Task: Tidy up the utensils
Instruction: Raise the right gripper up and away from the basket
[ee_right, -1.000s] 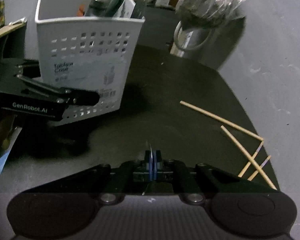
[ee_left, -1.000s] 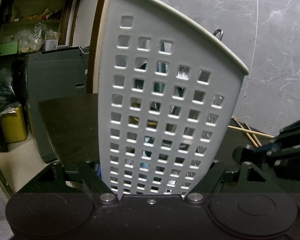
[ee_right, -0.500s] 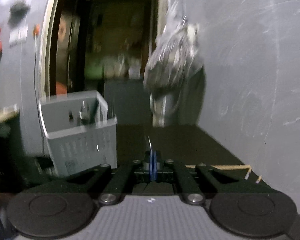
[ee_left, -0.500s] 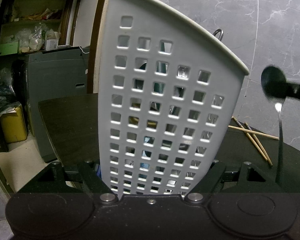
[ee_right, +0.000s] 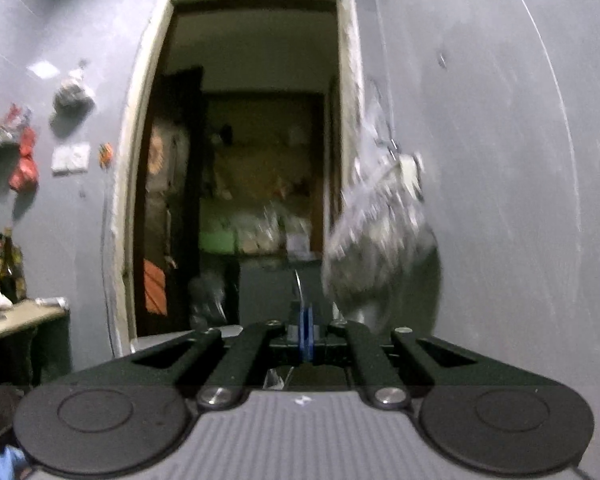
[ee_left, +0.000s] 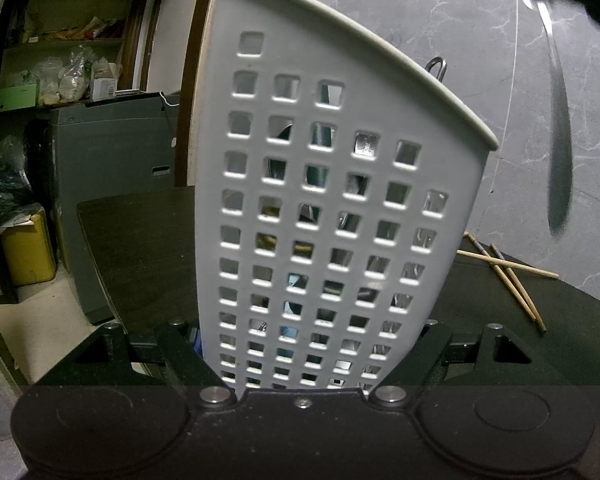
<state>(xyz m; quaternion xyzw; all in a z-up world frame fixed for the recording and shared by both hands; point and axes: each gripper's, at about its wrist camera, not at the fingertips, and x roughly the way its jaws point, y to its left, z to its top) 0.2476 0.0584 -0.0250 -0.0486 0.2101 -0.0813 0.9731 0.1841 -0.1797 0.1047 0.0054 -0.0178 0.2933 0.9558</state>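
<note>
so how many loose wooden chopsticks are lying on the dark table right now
3 thin wooden chopsticks show, crossed together on the dark table right of the white perforated plastic basket; that basket may hide more.

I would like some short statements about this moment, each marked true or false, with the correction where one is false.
1. The left gripper is closed on the white perforated basket. True.
2. The basket holds nothing. False: utensils show through its holes and above its rim.
3. The right gripper is shut on a thin metal utensil. True: in the left wrist view the utensil hangs down from that gripper.
4. The wooden chopsticks are already inside the basket. False: they lie crossed on the dark table, to the right of the basket.
5. The hanging utensil touches the table. False: it hangs in the air, above the chopsticks.
</note>
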